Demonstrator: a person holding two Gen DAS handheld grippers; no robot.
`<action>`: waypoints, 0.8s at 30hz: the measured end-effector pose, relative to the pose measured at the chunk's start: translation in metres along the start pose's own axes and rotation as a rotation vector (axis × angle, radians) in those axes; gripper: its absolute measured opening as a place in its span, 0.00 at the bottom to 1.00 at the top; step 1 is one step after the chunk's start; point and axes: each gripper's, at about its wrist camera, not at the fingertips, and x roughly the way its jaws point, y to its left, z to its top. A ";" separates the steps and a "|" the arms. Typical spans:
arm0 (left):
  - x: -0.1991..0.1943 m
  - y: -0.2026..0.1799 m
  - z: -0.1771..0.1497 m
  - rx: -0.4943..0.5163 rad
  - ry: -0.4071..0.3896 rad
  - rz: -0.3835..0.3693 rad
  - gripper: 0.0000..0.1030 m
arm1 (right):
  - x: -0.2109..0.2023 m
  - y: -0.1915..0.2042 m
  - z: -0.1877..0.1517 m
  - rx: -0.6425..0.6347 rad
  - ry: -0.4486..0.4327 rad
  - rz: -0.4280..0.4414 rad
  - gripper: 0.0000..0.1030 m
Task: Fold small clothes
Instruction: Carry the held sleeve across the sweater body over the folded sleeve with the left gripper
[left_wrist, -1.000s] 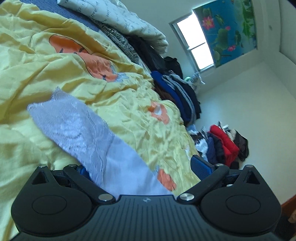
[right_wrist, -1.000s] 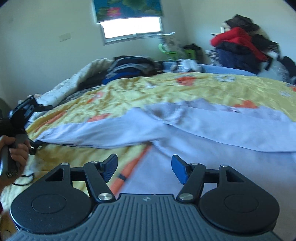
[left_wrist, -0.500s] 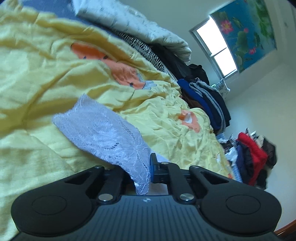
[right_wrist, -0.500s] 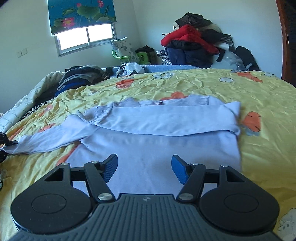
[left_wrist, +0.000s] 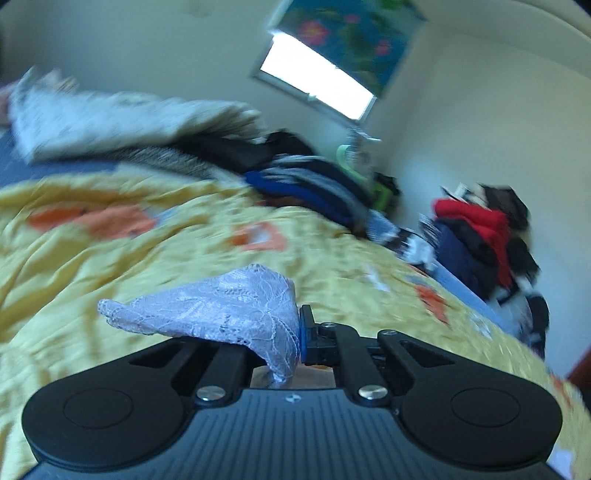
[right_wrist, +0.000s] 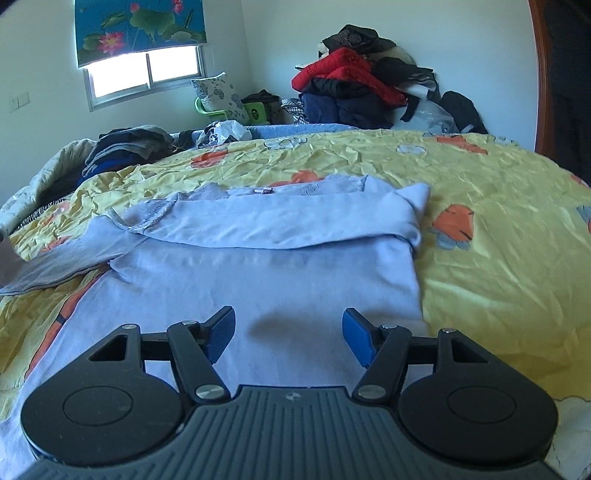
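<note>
A pale lilac top (right_wrist: 266, 266) lies flat on the yellow bedspread (right_wrist: 498, 229). One sleeve is folded across its chest and the other sleeve (right_wrist: 70, 258) stretches out to the left. My right gripper (right_wrist: 288, 332) is open and empty, hovering over the top's lower part. My left gripper (left_wrist: 291, 336) is shut on the lace cuff (left_wrist: 221, 310) of that sleeve and holds it lifted above the bedspread (left_wrist: 110, 258). The left wrist view is motion-blurred.
A heap of dark clothes (right_wrist: 125, 147) and a white quilt (left_wrist: 122, 118) lie along the bed's far side. A pile with a red jacket (right_wrist: 351, 70) stands against the wall. A window (right_wrist: 144, 74) and a wooden door frame (right_wrist: 543, 74) bound the room.
My left gripper closed on the lace cuff and has lifted and swung it, tilting its view up toward the room. My right gripper stayed open and shifted to face the top squarely.
</note>
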 end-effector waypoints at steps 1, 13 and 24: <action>-0.001 -0.014 -0.002 0.042 -0.008 -0.013 0.06 | -0.001 -0.001 -0.001 0.001 -0.003 0.003 0.66; 0.020 -0.103 -0.041 0.208 0.089 -0.089 0.06 | -0.010 -0.011 -0.007 0.008 -0.022 0.010 0.68; 0.026 -0.142 -0.049 0.252 0.090 -0.110 0.06 | -0.012 -0.022 -0.012 0.063 -0.019 0.041 0.70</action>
